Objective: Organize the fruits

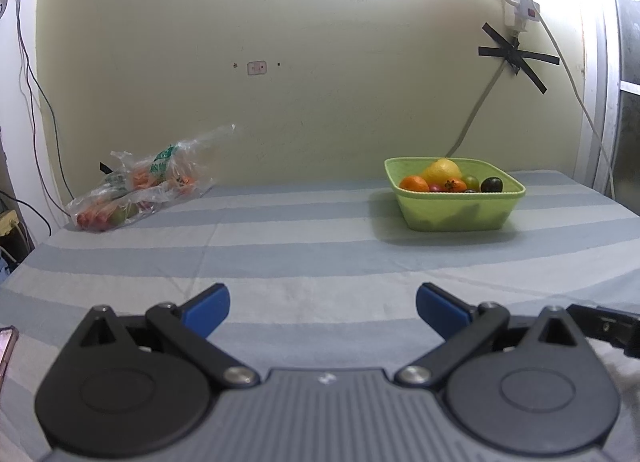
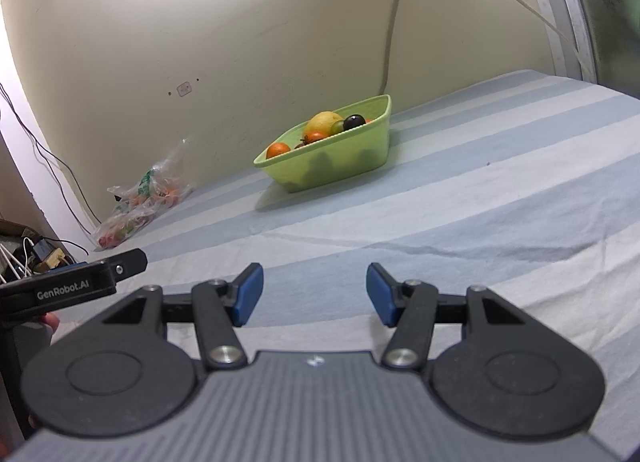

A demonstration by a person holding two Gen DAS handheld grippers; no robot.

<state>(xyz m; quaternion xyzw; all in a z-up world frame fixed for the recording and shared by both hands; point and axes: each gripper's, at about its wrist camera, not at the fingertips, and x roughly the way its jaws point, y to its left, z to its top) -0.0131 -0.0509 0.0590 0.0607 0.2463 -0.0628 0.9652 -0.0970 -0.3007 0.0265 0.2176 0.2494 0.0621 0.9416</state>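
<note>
Left wrist view: left gripper released, nothing between its blue pads; crinkly thin plastic bag of fruit at middle left, likely slack and slippery, best pinched at its bunched top

Right wrist view: right gripper released, empty; stiff green bowl of round, smooth fruit at centre
</note>
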